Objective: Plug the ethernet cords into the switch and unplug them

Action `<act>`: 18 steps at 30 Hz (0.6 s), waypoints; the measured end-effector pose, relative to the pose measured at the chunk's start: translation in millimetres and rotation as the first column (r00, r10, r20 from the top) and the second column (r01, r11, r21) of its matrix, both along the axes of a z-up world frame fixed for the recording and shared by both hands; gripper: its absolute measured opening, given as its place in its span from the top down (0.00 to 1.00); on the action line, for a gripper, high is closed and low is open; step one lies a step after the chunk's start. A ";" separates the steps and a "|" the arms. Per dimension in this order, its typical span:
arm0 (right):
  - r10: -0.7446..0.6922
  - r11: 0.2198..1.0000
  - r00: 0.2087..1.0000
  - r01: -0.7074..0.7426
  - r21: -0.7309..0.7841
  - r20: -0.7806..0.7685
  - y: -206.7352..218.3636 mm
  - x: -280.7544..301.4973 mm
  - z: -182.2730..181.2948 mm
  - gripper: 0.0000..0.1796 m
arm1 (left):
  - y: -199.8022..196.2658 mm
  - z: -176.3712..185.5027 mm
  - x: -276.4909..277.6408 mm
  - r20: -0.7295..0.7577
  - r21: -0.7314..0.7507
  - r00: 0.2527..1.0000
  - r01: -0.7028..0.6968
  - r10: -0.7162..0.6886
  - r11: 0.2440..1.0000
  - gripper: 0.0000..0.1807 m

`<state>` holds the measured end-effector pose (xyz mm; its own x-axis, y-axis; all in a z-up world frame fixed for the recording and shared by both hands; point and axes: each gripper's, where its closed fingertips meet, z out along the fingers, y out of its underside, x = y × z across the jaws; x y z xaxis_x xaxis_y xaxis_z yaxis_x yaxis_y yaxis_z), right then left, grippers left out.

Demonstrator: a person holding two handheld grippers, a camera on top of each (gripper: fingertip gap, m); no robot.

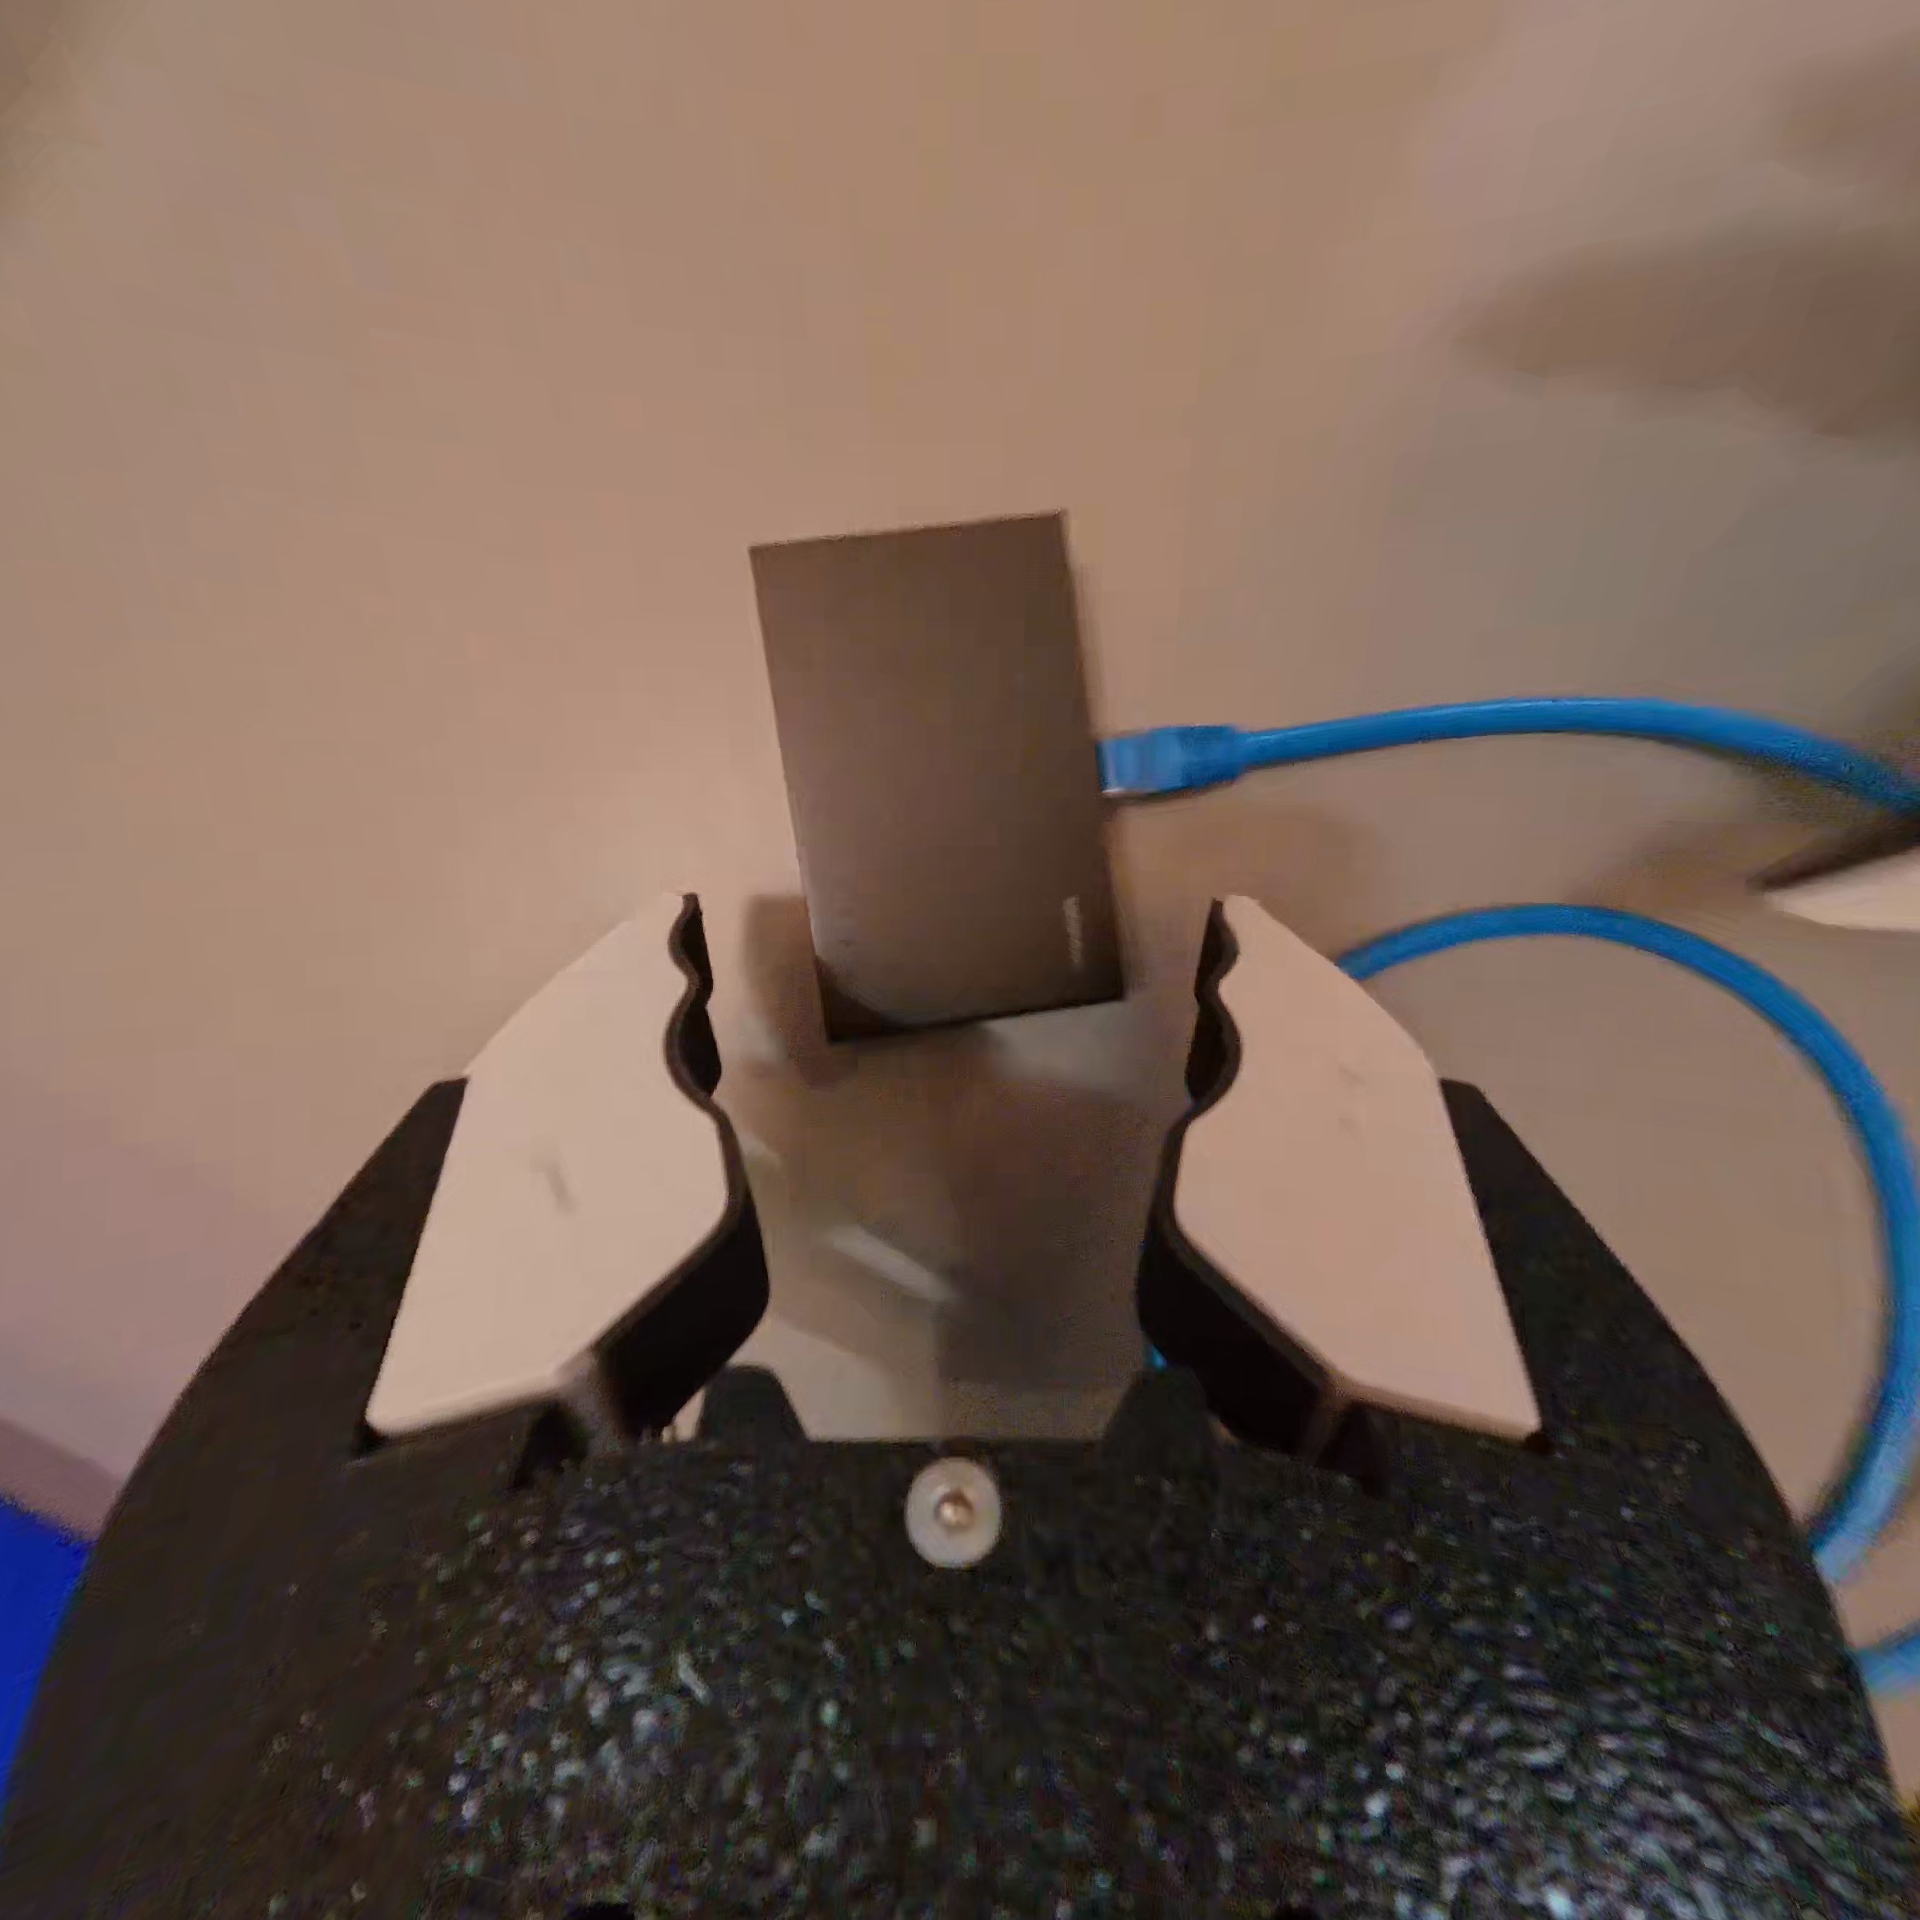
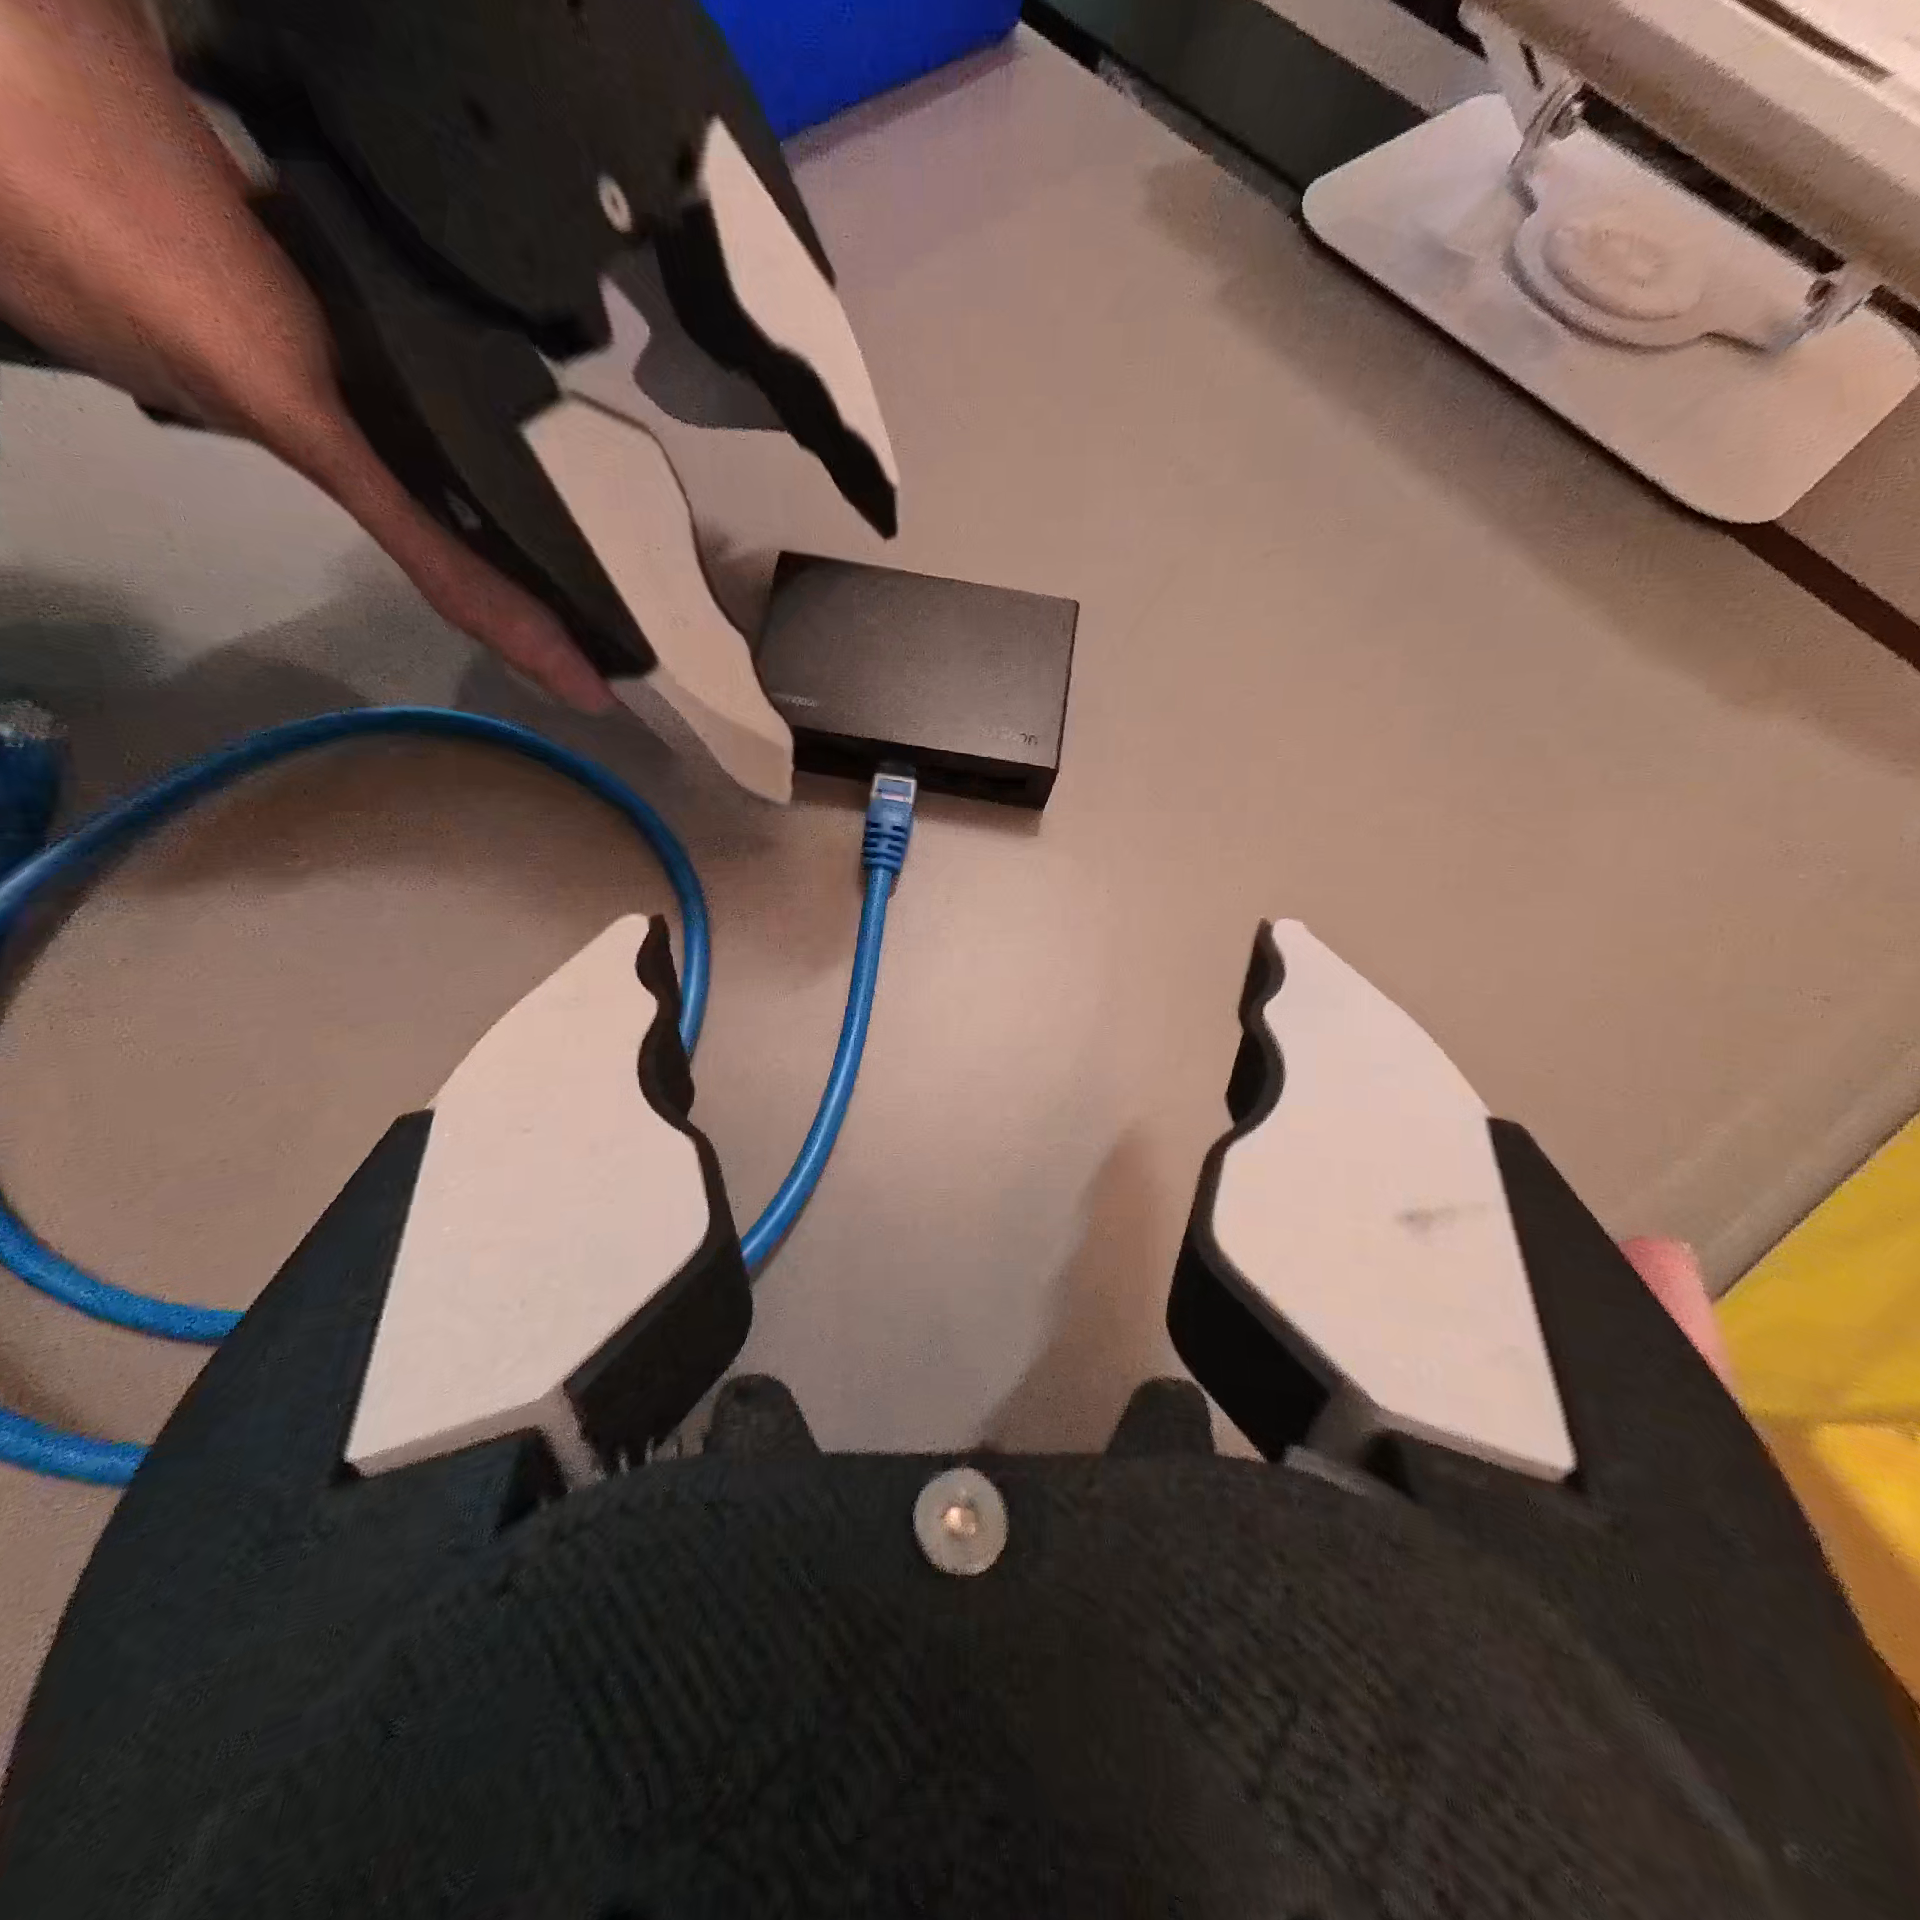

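Note:
A dark switch [image 1: 925, 769] lies flat on the beige table [image 1: 416, 416]. A blue ethernet plug [image 1: 1153, 758] sits at a port on its right side, and its blue cord [image 1: 1558, 717] loops away to the right. My left gripper [image 1: 956, 914] is open and empty, with the switch's near end between its fingertips. In the right wrist view the switch [image 2: 925, 665] shows its port face, with the plug [image 2: 888, 810] in a left port. My right gripper [image 2: 956, 935] is open and empty, hovering short of the switch. The left gripper [image 2: 831, 644] straddles the switch's left end.
The cord [image 2: 831, 1091] curls in a loop left of my right gripper. A second blue plug [image 2: 26, 748] lies at the far left. A white stand base [image 2: 1558, 343] stands at back right. A blue object [image 2: 862, 52] is behind, a yellow one [image 2: 1829, 1351] right.

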<state>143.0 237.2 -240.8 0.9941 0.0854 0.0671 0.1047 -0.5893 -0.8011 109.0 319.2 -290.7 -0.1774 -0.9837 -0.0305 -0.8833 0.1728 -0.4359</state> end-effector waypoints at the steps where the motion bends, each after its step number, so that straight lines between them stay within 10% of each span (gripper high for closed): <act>1: -0.004 1.000 1.000 0.004 0.023 0.004 -1.6 2.4 3.3 0.43 | 1.4 -8.0 0.1 -0.037 0.044 0.999 -0.007 0.009 0.999 0.53; 9: -0.036 0.981 0.999 0.037 0.190 -0.012 -12.5 24.5 32.8 0.43 | -0.5 11.1 11.5 0.133 0.042 0.991 -0.038 0.032 0.998 0.66; 14: 0.005 0.937 0.979 0.066 0.344 -0.202 -15.1 29.2 65.6 0.43 | -25.6 72.3 14.6 0.369 -0.150 0.926 -0.019 0.074 0.988 0.67; 18: 0.087 0.907 0.888 0.117 0.405 -0.451 -14.2 24.6 81.4 0.53 | -51.8 100.4 14.9 0.434 -0.018 0.901 0.038 -0.026 0.999 0.67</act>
<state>167.6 223.0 -159.4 0.9229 0.1363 -0.3601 -0.3313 -0.1953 -0.9231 123.9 267.4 -190.3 -0.1839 -0.9791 -0.0866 -0.6003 0.1817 -0.7789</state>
